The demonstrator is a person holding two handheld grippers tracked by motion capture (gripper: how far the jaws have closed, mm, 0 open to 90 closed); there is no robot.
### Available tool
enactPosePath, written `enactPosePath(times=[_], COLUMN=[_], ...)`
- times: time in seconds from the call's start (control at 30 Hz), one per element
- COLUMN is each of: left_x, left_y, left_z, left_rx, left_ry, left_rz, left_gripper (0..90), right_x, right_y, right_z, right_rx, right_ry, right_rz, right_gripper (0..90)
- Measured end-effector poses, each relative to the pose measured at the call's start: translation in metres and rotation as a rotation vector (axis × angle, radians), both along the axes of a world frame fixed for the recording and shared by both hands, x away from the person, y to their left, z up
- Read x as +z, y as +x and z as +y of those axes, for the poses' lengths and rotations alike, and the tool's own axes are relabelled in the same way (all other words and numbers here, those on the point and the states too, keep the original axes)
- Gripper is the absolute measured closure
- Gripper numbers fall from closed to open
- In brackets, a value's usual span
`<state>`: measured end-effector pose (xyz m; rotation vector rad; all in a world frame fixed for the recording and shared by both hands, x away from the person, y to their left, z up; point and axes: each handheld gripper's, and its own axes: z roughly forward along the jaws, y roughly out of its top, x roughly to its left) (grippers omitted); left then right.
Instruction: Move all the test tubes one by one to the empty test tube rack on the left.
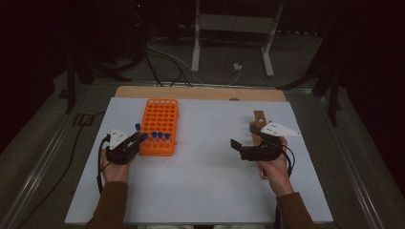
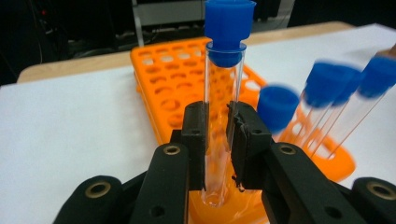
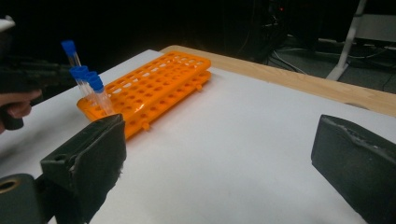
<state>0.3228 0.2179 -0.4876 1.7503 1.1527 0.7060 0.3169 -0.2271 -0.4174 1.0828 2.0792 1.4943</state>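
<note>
Left gripper [image 1: 135, 141]: seen at lower left of the high view, at the near left corner of the rack; jaws closed tight on a clear tube. In the left gripper view the gripper [image 2: 217, 140] is seen with its pads pressed on the glass from both sides.

Clear tube [image 2: 219, 121], blue cap: held upright at the centre of the left gripper view, cap near the top edge, rounded bottom just above the rack's near edge. In the high view its cap [image 1: 137, 127] is seen just left of the rack.

Orange rack [image 1: 160, 125]: laid on the white board, left of centre in the high view; many empty holes are shown. In the right gripper view the rack [image 3: 154, 88] is placed at upper left.

Other capped tubes [image 1: 160, 136]: stood in the rack's near row; blurred at the right of the left gripper view [image 2: 327, 102].

Right gripper [image 1: 250, 143]: at right of centre in the high view, well apart from the rack; jaws spread wide, nothing between them.

Wooden strip [image 1: 259, 117]: lain lengthwise under the right gripper.

White board [image 1: 205, 191]: set on a wooden table [image 1: 200, 92].
</note>
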Motion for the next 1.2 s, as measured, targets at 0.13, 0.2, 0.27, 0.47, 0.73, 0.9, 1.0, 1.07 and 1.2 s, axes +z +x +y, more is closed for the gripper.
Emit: enactPosePath(times=[0.13, 0.2, 0.27, 0.47, 0.73, 0.9, 1.0, 1.07, 1.2], left_x=[-0.012, -0.012, -0.013, -0.016, 0.006, 0.026, 0.028, 0.030, 0.032], left_y=[-0.001, -0.002, -0.003, -0.006, -0.045, -0.080, -0.089, -0.091, -0.092], left_z=[-0.001, 0.000, -0.002, 0.001, 0.025, 0.035, 0.040, 0.041, 0.042], left_rx=[-0.007, -0.008, -0.018, -0.014, 0.010, 0.002, 0.006, 0.006, 0.011], left_ry=[0.025, 0.026, 0.054, 0.032, -0.051, -0.077, -0.096, -0.101, -0.108], left_rz=[0.014, 0.018, 0.026, 0.057, 0.016, -0.089, -0.110, -0.123, -0.139], left_gripper=[77.9, 78.0, 78.3, 78.1, 24.3, 5.4, 1.9, 1.6, 0.8], right_x=[0.000, 0.000, -0.001, -0.003, -0.019, -0.035, -0.040, -0.041, -0.042], right_y=[-0.002, -0.003, -0.005, -0.010, -0.033, -0.053, -0.060, -0.061, -0.063], right_z=[-0.002, -0.003, -0.005, -0.015, -0.043, -0.060, -0.064, -0.066, -0.066], right_rx=[0.000, -0.001, -0.002, -0.029, -0.101, -0.120, -0.132, -0.132, -0.129], right_ry=[0.002, 0.004, 0.004, -0.008, -0.040, -0.020, -0.017, -0.007, -0.003], right_rz=[-0.004, -0.006, -0.008, -0.022, -0.066, -0.084, -0.085, -0.088, -0.093], right_gripper=[3.4, 3.4, 3.4, 3.5, 4.0, 4.0, 4.0, 3.9, 4.0])
